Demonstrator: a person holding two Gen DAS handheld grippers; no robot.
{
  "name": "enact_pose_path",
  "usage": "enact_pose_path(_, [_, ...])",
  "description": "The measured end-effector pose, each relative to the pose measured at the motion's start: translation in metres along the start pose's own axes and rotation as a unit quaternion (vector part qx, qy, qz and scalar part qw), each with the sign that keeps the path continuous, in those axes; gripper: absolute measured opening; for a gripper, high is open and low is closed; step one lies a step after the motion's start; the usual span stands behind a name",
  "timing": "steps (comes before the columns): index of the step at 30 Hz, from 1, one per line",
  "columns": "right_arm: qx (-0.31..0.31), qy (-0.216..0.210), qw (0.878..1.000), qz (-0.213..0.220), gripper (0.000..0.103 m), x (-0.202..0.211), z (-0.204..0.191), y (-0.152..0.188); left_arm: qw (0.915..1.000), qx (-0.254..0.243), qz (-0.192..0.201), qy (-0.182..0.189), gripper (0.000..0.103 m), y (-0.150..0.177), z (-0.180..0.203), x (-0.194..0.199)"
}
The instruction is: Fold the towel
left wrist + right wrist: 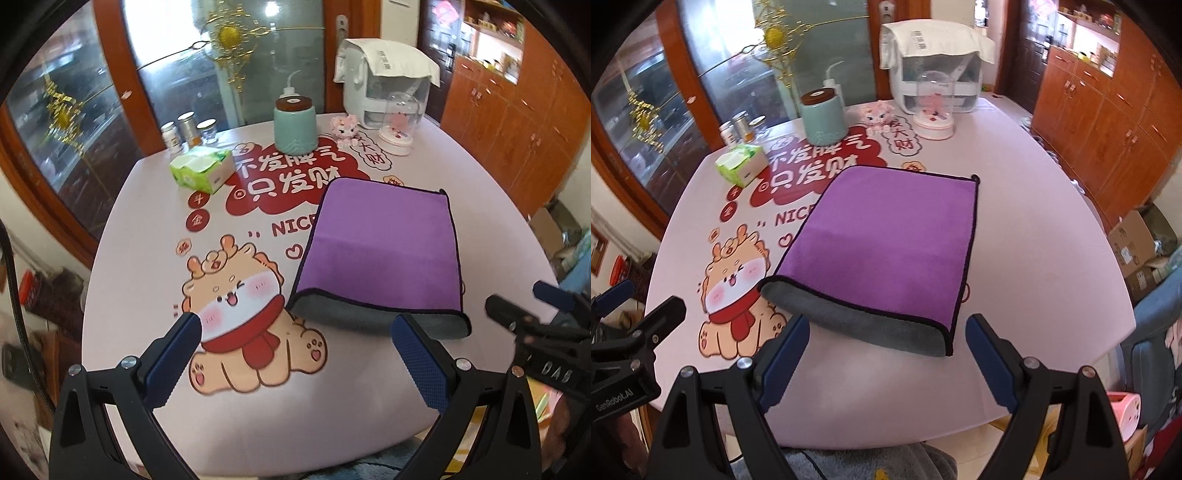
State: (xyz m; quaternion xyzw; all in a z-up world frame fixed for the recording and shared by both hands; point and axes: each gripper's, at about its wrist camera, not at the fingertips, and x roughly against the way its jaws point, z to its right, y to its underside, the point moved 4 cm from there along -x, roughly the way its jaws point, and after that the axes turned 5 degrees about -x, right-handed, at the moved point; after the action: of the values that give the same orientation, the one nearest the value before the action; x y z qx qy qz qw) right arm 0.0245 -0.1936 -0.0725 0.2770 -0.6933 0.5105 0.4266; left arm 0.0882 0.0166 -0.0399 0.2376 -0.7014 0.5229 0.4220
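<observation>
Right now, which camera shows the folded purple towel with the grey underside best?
The right wrist view: the folded purple towel lies centred, all edges visible. In the left wrist view it sits off right, its near grey edge partly behind a fingertip.

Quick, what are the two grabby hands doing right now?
Left gripper: open, holding nothing.
Right gripper: open, holding nothing, just short of the towel.

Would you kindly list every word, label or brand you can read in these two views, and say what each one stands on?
"不发脾气 只发财": table cover, red cloud.
"NIC…": same cover, the rest hidden under the purple towel.
"发大财": small cloud near the glass dome.
"GenRobot.AI": left gripper body, seen from the right wrist.
"DAS": right gripper body, partly blurred.
Small red circles, white cloth on the appliance, jars, tissue pack: too blurred to read.
</observation>
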Motion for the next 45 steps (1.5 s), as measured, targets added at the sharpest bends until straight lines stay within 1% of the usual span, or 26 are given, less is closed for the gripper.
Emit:
enact_pose_path(3, [-0.026,0.006,1.000,0.005,0.087,-0.001,0.009,-0.006,0.9998,-0.018,-0.001,0.013,0.103,-0.006,-0.004,-0.009])
enact_pose_path(5, [-0.050,0.002,0.999,0.014,0.087,-0.001,0.018,-0.010,0.9995,-0.029,0.000,0.015,0.103,-0.010,-0.006,-0.016])
enact_pose_path(8, [-0.088,-0.004,0.996,0.026,0.087,-0.001,0.032,-0.013,0.9985,-0.048,-0.005,0.027,0.103,-0.013,-0.009,-0.031])
enact_pose_path(10, [-0.108,-0.007,0.994,0.030,0.087,-0.003,0.040,-0.014,0.9974,-0.054,-0.018,0.043,0.103,-0.015,-0.010,-0.043])
enact_pose_path(13, [-0.128,-0.010,0.991,0.027,0.087,-0.009,0.051,-0.013,0.9941,-0.061,-0.039,0.081,0.103,-0.017,-0.013,-0.065])
enact_pose_path(14, [-0.131,-0.010,0.991,0.026,0.087,-0.011,0.053,-0.012,0.9933,-0.063,-0.043,0.087,0.103,-0.015,-0.012,-0.070])
enact_pose_path(17, [-0.128,-0.001,0.992,0.021,0.087,-0.022,0.060,-0.008,0.9884,-0.077,-0.066,0.114,0.102,-0.015,-0.013,-0.094])
enact_pose_path(19, [-0.121,-0.005,0.993,0.010,0.087,-0.030,0.063,-0.005,0.9837,-0.085,-0.082,0.136,0.102,-0.016,-0.013,-0.109])
enact_pose_path(21, [-0.116,-0.008,0.993,-0.003,0.087,-0.040,0.066,-0.002,0.9788,-0.088,-0.096,0.159,0.102,-0.019,-0.015,-0.122])
enact_pose_path(25, [-0.117,-0.019,0.992,-0.044,0.087,-0.065,0.074,0.003,0.9701,-0.088,-0.108,0.199,0.102,-0.026,-0.020,-0.141])
enact_pose_path(26, [-0.119,-0.024,0.991,-0.052,0.087,-0.070,0.076,0.003,0.9680,-0.087,-0.110,0.209,0.101,-0.027,-0.022,-0.145])
enact_pose_path(27, [-0.123,-0.031,0.990,-0.063,0.087,-0.077,0.079,0.003,0.9662,-0.082,-0.110,0.218,0.096,-0.029,-0.023,-0.151])
enact_pose_path(28, [-0.125,-0.035,0.989,-0.070,0.087,-0.082,0.080,0.005,0.9650,-0.081,-0.112,0.223,0.094,-0.029,-0.024,-0.154])
enact_pose_path(30, [-0.126,-0.052,0.987,-0.084,0.087,-0.090,0.082,0.005,0.9583,-0.080,-0.126,0.244,0.092,-0.029,-0.024,-0.166])
enact_pose_path(31, [-0.125,-0.059,0.986,-0.091,0.086,-0.095,0.083,0.006,0.9558,-0.079,-0.136,0.248,0.085,-0.028,-0.023,-0.171])
enact_pose_path(33, [-0.119,-0.068,0.985,-0.107,0.084,-0.103,0.084,0.006,0.9511,-0.084,-0.151,0.256,0.077,-0.026,-0.020,-0.178])
enact_pose_path(37, [-0.114,-0.088,0.981,-0.130,0.079,-0.119,0.085,0.006,0.9420,-0.107,-0.164,0.272,0.071,-0.024,-0.007,-0.189])
enact_pose_path(40, [-0.118,-0.107,0.976,-0.150,0.075,-0.131,0.088,0.006,0.9328,-0.123,-0.180,0.287,0.068,-0.023,0.003,-0.196])
enact_pose_path(41, [-0.121,-0.111,0.974,-0.157,0.071,-0.135,0.090,0.006,0.9303,-0.128,-0.184,0.290,0.066,-0.022,0.006,-0.198])
enact_pose_path(43, [-0.131,-0.122,0.969,-0.170,0.065,-0.143,0.094,0.006,0.9258,-0.139,-0.194,0.293,0.055,-0.021,0.011,-0.203])
enact_pose_path(44, [-0.134,-0.127,0.967,-0.175,0.063,-0.145,0.097,0.005,0.9231,-0.144,-0.201,0.294,0.053,-0.020,0.014,-0.207])
enact_pose_path(45, [-0.137,-0.134,0.964,-0.182,0.063,-0.149,0.099,0.005,0.9222,-0.147,-0.204,0.294,0.049,-0.019,0.016,-0.210])
